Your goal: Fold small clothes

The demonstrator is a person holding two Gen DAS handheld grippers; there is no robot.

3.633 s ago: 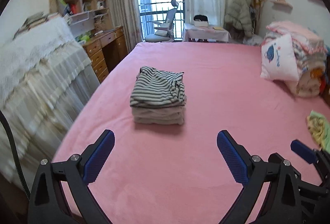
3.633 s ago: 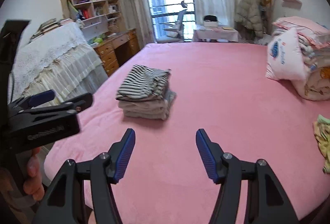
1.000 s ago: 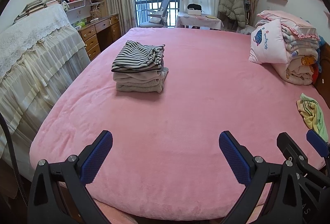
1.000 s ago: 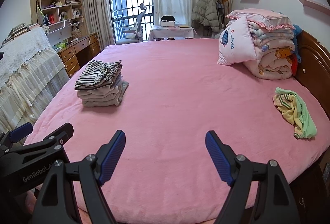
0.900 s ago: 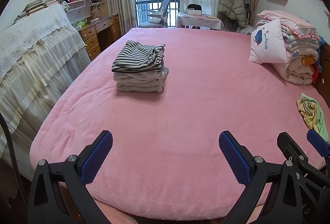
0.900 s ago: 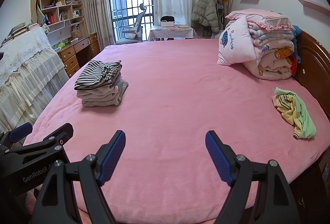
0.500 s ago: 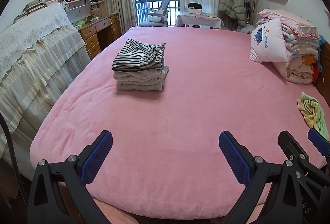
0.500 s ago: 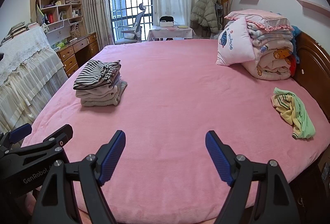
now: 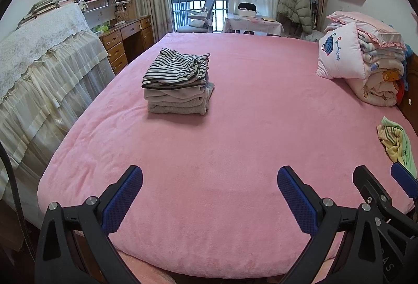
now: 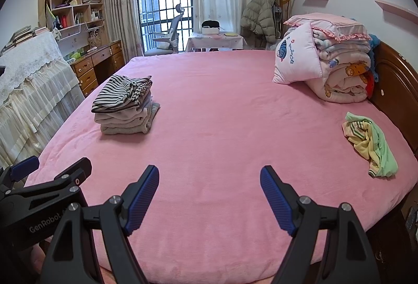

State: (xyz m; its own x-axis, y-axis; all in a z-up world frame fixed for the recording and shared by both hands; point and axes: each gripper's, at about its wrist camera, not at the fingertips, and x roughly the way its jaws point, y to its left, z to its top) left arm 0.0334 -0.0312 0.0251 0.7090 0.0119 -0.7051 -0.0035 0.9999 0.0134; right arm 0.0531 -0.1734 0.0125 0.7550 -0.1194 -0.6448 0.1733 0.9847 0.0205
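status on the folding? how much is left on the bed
Done: a folded stack sits on the pink bed, striped piece on top. In hand: nothing; the left tool and right tool both hang open over bare blanket. Left: one crumpled green-and-yellow garment near the headboard, unfolded. The stacked bedding looks like it isn't part of the job.

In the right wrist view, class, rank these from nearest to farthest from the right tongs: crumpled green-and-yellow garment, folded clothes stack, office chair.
1. Crumpled green-and-yellow garment, on the right of the bed, near the right tongs.
2. Folded clothes stack, on the bed's left.
3. Office chair, by the window.
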